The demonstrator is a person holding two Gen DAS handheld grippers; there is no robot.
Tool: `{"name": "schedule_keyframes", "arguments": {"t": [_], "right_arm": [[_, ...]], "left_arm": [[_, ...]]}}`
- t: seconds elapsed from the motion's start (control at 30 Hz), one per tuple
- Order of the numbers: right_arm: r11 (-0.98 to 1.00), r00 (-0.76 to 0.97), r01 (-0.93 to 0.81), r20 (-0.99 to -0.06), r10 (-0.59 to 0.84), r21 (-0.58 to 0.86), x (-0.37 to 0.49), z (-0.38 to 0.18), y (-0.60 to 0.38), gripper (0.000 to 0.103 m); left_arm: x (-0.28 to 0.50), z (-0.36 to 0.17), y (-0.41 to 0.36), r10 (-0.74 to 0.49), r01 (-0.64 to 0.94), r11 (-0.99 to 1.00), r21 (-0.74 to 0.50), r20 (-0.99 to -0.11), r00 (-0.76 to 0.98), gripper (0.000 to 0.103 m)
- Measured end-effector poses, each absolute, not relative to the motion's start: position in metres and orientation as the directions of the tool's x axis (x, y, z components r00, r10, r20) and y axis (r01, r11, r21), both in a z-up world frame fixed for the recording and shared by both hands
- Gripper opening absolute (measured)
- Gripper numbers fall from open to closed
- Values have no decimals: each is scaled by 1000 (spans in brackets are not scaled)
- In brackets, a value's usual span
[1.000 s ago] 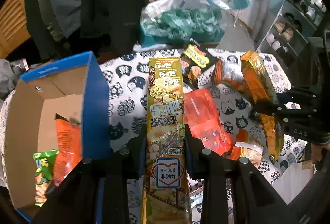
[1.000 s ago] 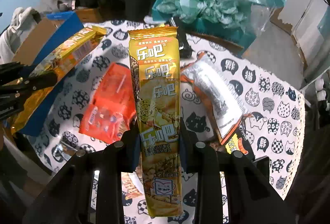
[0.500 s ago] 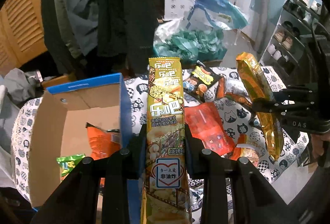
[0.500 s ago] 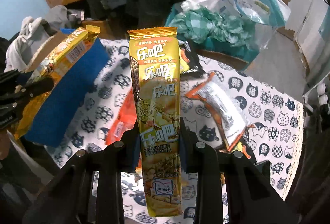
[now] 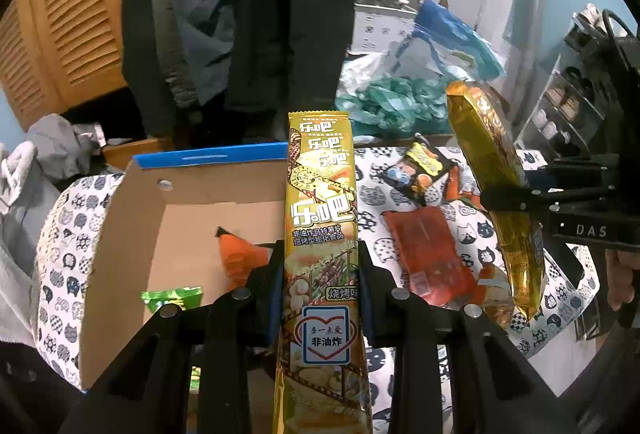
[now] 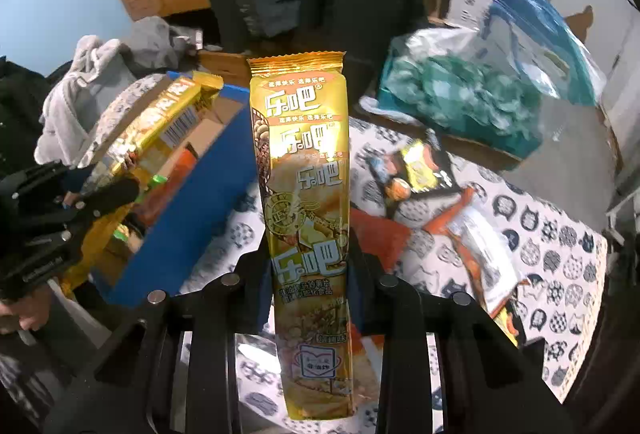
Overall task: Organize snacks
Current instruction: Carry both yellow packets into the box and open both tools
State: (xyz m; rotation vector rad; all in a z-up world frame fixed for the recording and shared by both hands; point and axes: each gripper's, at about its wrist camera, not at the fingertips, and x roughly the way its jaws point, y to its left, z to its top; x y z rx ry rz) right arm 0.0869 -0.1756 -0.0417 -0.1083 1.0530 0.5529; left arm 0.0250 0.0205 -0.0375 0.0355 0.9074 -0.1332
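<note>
The left gripper point(image 5: 320, 274) is pinched on a long gold snack packet point(image 5: 322, 218), its pads pressing the packet's two edges, the packet standing upright along the fingers; the right gripper point(image 6: 308, 274) is clamped in the same way on a second gold packet point(image 6: 304, 194), also upright; both packets are held in the air above the table. Just beyond the left gripper sits an open cardboard box with a blue rim point(image 5: 200, 158), holding an orange packet point(image 5: 240, 254) and a green packet point(image 5: 172, 296); to its right the cat-patterned tablecloth point(image 5: 480, 230) carries a flat red packet point(image 5: 428, 254) and a dark packet point(image 5: 416, 170); in the right wrist view a silver-backed packet point(image 6: 484, 250) lies on the cloth near its right side. Behind the table stand a pile of teal plastic bags point(image 5: 392, 102), dark hanging coats point(image 5: 280, 14) and a louvred wooden door point(image 5: 68, 26).
</note>
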Motion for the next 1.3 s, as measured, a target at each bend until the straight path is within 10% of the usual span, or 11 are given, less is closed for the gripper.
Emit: {"name": "schedule_keyframes", "arguments": {"t": [1.3], "right_arm": [[714, 160, -627, -844, 511, 313, 113, -42, 50, 29]], "left_arm": [[10, -91, 186, 48, -186, 980, -65, -835, 548, 31]]}}
